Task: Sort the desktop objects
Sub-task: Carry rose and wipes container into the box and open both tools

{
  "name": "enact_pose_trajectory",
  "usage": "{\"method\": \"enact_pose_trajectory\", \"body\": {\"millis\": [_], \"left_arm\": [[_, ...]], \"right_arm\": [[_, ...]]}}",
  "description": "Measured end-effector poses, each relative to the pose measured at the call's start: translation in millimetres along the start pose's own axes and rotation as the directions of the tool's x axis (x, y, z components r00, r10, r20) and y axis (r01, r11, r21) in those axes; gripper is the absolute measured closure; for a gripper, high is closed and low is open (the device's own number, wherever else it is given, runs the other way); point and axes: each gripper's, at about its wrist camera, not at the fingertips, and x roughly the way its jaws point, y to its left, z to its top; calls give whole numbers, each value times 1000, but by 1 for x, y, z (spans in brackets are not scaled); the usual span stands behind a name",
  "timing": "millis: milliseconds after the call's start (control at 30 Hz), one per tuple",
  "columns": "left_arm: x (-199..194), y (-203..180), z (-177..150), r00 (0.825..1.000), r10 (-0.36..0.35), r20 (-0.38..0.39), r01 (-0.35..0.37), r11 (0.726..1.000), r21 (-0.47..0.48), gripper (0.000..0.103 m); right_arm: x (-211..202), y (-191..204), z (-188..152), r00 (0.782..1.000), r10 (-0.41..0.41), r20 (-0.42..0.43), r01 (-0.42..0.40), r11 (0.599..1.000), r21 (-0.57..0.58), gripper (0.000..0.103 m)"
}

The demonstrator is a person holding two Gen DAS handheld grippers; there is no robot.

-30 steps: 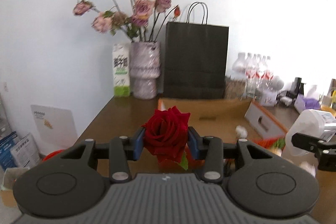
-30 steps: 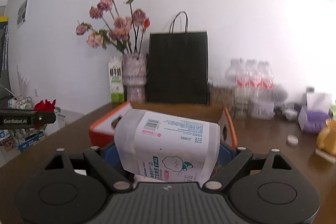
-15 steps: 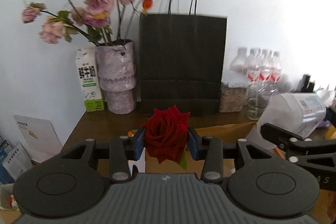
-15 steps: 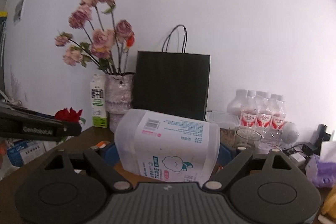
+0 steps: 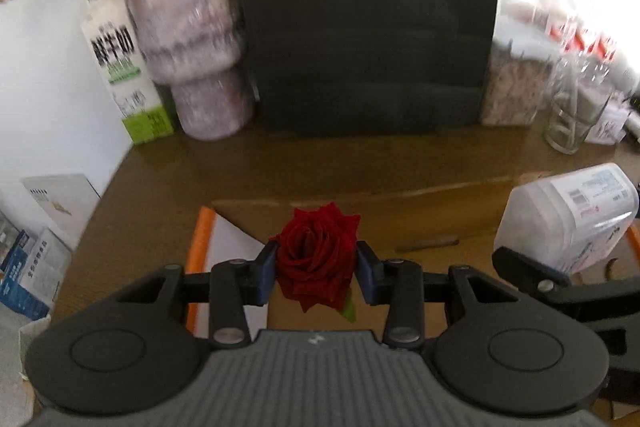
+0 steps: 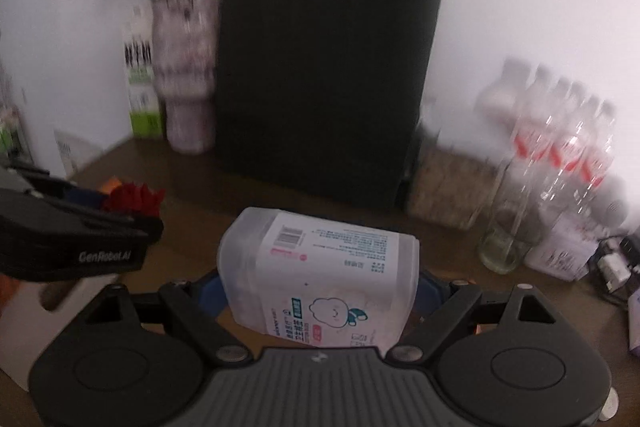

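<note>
Two grips, red rose (image 5: 316, 255) bloom forward, wipes tub (image 6: 320, 277) lengthwise crosswise

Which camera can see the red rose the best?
The left wrist camera. The red rose sits front and centre there, pinched between the left gripper pads, petals clear. In the right wrist view it is only a small blurry bit at the left edge, partly hidden behind that gripper.

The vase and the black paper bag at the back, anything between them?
Nothing; in the left wrist view the vase stands right beside the black paper bag.
</note>
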Motion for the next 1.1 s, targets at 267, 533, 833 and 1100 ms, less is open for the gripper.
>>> {"method": "enact_pose_trajectory", "body": {"millis": [267, 533, 833, 1100], "left_arm": [[28, -4, -6, 997, 20, -72, -18, 1000, 25, 62], [35, -5, -7, 994, 34, -107, -30, 999, 41, 56], [12, -5, -6, 999, 49, -20, -48, 998, 50, 24], [-22, 4, -6, 998, 54, 32, -55, 998, 32, 15]], "right_arm": [[31, -3, -13, 993, 10, -120, -6, 999, 35, 14], [49, -9, -16, 977, 29, -209, -15, 998, 69, 14], [41, -14, -14, 979, 27, -204, -10, 996, 87, 5], [11, -14, -8, 986, 12, -166, 3, 996, 93, 2]]}}
